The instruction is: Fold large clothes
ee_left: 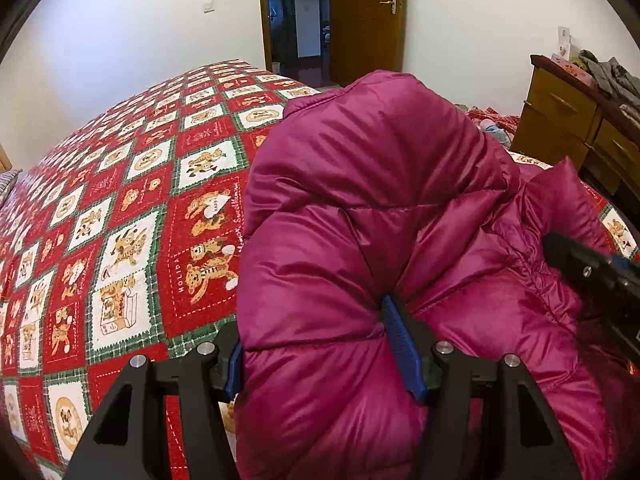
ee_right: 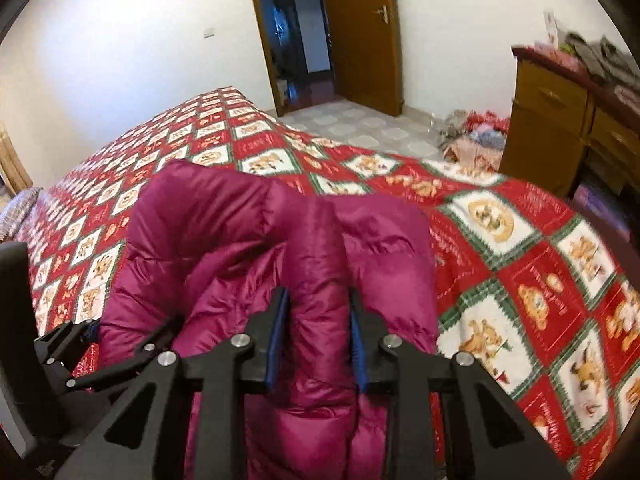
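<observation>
A magenta puffer jacket [ee_left: 360, 184] lies bunched on the bed, its near part raised. In the left wrist view my left gripper [ee_left: 320, 356] is shut on a thick puffy wad of it, and the right blue pad [ee_left: 402, 344] dents the fabric. My right gripper [ee_left: 592, 272] shows at the right edge, against the jacket's seam. In the right wrist view the jacket [ee_right: 248, 232] rises in a ridge, and my right gripper [ee_right: 319, 340] is shut on a narrow fold of that ridge. The left gripper [ee_right: 60, 352] sits low at the left of that view, beside the jacket.
A red, white and green patchwork cover [ee_left: 120, 240] [ee_right: 520, 260] spreads over the bed. To the right stands a wooden dresser [ee_right: 548, 120] with clothes piled on top. A heap of clothes [ee_right: 476, 136] lies on the tiled floor. An open doorway [ee_right: 296, 40] is at the back.
</observation>
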